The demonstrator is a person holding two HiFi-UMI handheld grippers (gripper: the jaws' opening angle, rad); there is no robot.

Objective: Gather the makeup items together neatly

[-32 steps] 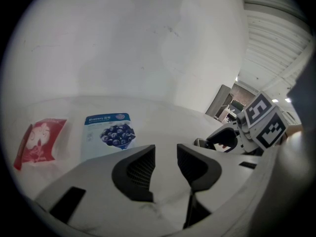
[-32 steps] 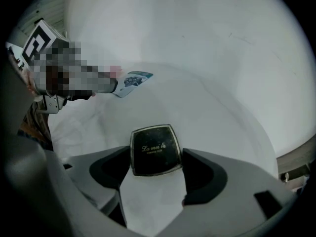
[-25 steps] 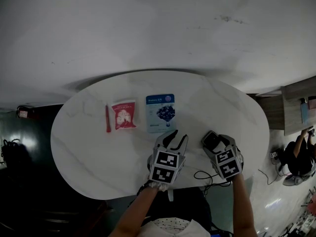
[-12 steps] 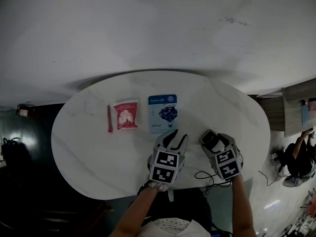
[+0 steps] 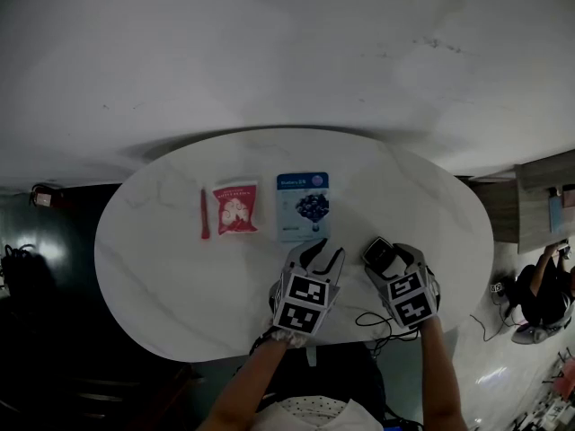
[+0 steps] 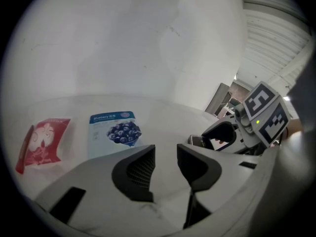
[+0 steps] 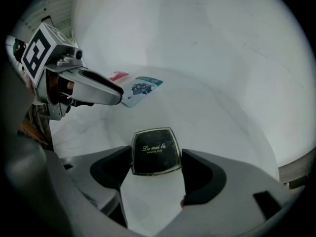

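The black powder compact (image 7: 153,151) is clamped in the wide-spread right tongs (image 7: 156,155), with the blueberry sachet (image 5: 303,206) ahead-left, nearer the empty, barely parted left tongs (image 6: 165,154).

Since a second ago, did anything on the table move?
The right gripper, shut on the black compact, slid a little toward the blue packet. The left gripper kept still, open and empty. The blue packet, red packet and red stick lie unmoved on the table.
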